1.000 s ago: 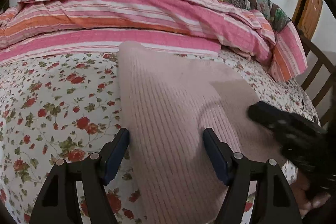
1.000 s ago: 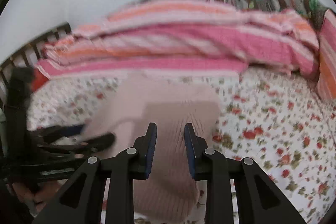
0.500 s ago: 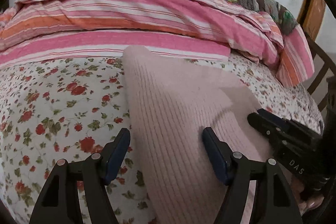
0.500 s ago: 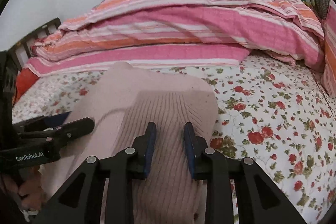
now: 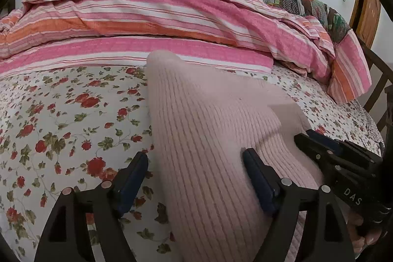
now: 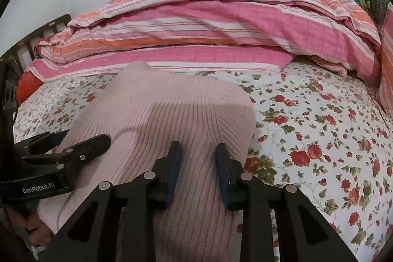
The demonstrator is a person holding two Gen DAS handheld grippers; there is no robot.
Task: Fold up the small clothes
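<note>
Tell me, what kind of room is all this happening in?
Most likely a bedroom. A pink ribbed knit garment lies on a floral bedsheet, a folded pink and orange striped quilt is heaped behind it, and a dark slatted bed frame shows at the edge.

Pink sweater (image 5: pixel 208 151) ribbed matt knit; floral sheet (image 5: pixel 61 119) smooth cotton; striped quilt (image 5: pixel 147 23) puckered cloth
</note>
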